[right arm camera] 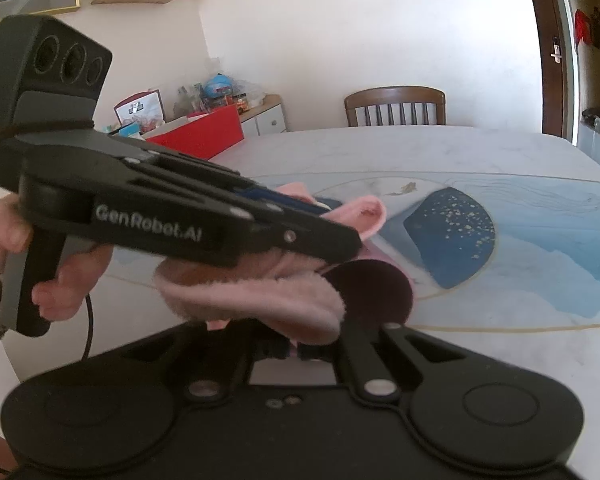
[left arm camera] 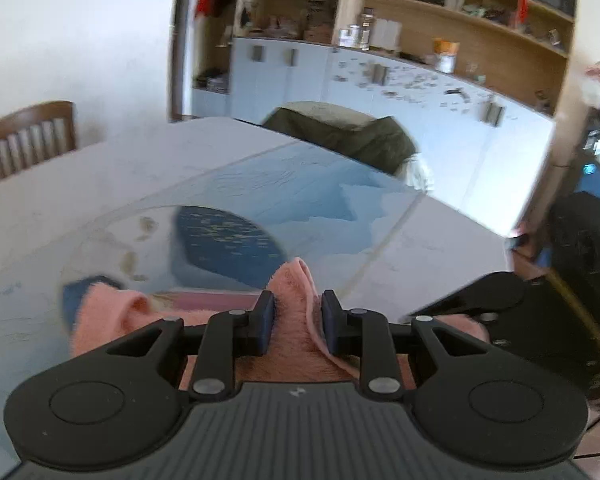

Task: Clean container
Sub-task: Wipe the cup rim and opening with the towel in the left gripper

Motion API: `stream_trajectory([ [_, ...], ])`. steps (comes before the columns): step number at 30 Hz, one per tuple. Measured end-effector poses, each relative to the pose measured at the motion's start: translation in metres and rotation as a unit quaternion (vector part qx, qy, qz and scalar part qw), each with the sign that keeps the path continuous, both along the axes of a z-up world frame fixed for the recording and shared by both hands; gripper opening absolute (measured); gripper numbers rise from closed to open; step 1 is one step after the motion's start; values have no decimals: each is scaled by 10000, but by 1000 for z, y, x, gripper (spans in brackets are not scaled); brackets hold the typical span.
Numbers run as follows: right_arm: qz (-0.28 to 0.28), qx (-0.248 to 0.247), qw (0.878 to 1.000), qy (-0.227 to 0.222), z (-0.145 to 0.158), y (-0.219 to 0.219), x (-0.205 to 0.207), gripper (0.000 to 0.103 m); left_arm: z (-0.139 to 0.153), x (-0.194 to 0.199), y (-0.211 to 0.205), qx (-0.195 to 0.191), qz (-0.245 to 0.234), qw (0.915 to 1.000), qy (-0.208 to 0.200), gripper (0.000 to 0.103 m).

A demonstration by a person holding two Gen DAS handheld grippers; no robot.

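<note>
Pink fluffy cloth (left arm camera: 296, 320) was pinched between the fingers of the left tool (left arm camera: 296, 322), over the dark round container (right arm camera: 374, 292) at six o'clock above the white-and-blue marble bench (right arm camera: 500, 312); whether the right tool (right arm camera: 296, 350) gripped was unclear.

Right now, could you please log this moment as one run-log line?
left gripper: shut on pink cloth | right gripper: fingers hidden | container: dark round opening beside cloth
</note>
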State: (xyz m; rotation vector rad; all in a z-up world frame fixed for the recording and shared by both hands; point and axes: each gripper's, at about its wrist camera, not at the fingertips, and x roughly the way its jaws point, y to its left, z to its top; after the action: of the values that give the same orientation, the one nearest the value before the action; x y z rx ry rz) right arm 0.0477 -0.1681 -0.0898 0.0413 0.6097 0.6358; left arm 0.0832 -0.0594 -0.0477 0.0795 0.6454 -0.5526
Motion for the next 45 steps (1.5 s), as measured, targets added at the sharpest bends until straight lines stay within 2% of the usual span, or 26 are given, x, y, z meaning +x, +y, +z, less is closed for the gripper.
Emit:
stream_trajectory([
  [4, 10, 39, 10000, 4, 0, -1, 0, 2, -6, 14, 21, -248, 263, 9990, 247, 24],
  [8, 7, 41, 10000, 7, -1, -2, 0, 2, -12, 20, 40, -85, 660, 9975, 227, 25],
  [14, -28, 35, 10000, 35, 0, -1, 1, 2, 1, -10, 47, -132, 13, 9999, -14, 26],
  [16, -36, 28, 10000, 39, 1, -1, 2, 2, 4, -22, 47, -34, -149, 9997, -171, 36],
  [18, -43, 23, 10000, 47, 1, -1, 2, 3, 5, -34, 47, 51, -351, 9990, -257, 73],
  [19, -48, 20, 10000, 50, 1, 0, 2, 3, 5, -40, 47, 88, -406, 9985, -348, 77],
  [23, -53, -2, 10000, 54, 2, 1, 2, 3, 4, -67, 41, 452, -876, 9939, -501, 77],
  [27, -56, -4, 10000, 58, 2, 1, 2, 3, -10, -95, 18, 1242, -1357, 9791, -868, 86],
  [30, -68, -17, 10000, 63, 3, 1, 2, 3, -28, -101, -1, 1671, -1549, 9695, -902, 86],
  [35, -93, -27, 9999, 73, 3, 1, 1, 3, -53, -93, -21, 1989, -1571, 9649, -695, 87],
  [40, -91, -23, 9999, 72, 3, 2, 1, 3, -54, -76, -13, 1630, -1260, 9779, -346, 83],
  [41, -91, -16, 9999, 72, 3, 2, 1, 3, -54, -74, -11, 1584, -1197, 9796, -304, 73],
  [42, -95, -13, 9999, 72, 3, 2, 1, 3, -54, -72, -9, 1559, -1109, 9811, -283, 59],
  [43, -99, -5, 9999, 70, 3, 1, 1, 3, -53, -70, -6, 1513, -994, 9831, -268, 52],
  [45, -116, 13, 9999, 77, 2, 0, 1, 3, -49, -64, 4, 1294, -782, 9884, -137, 31],
])
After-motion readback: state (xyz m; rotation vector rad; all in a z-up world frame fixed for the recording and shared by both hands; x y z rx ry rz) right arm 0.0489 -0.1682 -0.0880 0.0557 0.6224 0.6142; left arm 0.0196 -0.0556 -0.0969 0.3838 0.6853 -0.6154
